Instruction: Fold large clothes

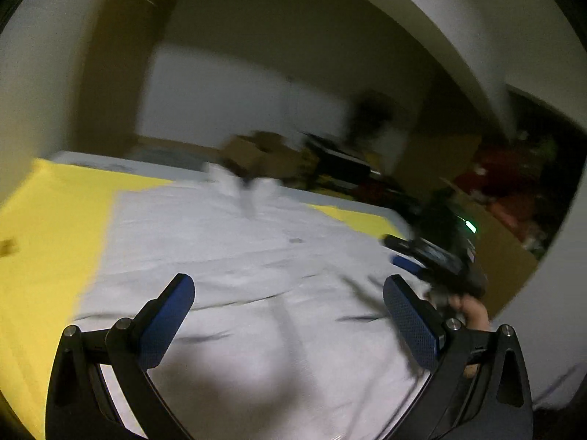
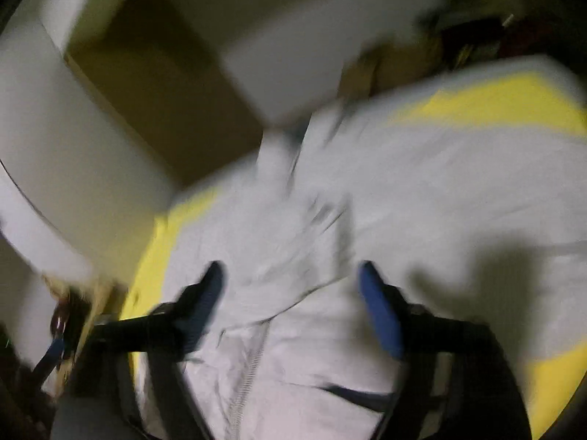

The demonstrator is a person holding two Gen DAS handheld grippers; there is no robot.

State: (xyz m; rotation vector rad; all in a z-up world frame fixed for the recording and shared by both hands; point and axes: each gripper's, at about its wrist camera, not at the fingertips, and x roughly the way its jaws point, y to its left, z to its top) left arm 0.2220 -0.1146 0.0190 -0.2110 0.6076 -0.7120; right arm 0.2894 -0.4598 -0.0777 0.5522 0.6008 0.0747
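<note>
A large pale grey garment of thin, creased fabric (image 1: 238,256) lies spread flat over a bright yellow sheet (image 1: 55,220) that covers the table. In the left wrist view the yellow shows along the left side and in a strip at the far right (image 1: 352,216). The garment's collar (image 1: 238,179) lies at the far edge, and a seam runs from it toward the near side.

The left tool (image 1: 290,293), black with blue textured pads, stands wide open above the near part of the garment with nothing between its fingers. Past its right finger, the right tool (image 1: 403,253) shows as a blurred black body with a green light, held in a hand (image 1: 473,310).

In the right wrist view the right tool (image 2: 291,275) also stands wide open over the cloth, gripping nothing. A zipper (image 2: 249,366) runs down the garment at the near side between its fingers. Both views are blurred; brown cardboard boxes (image 1: 256,154) stand beyond the far edge of the table.
</note>
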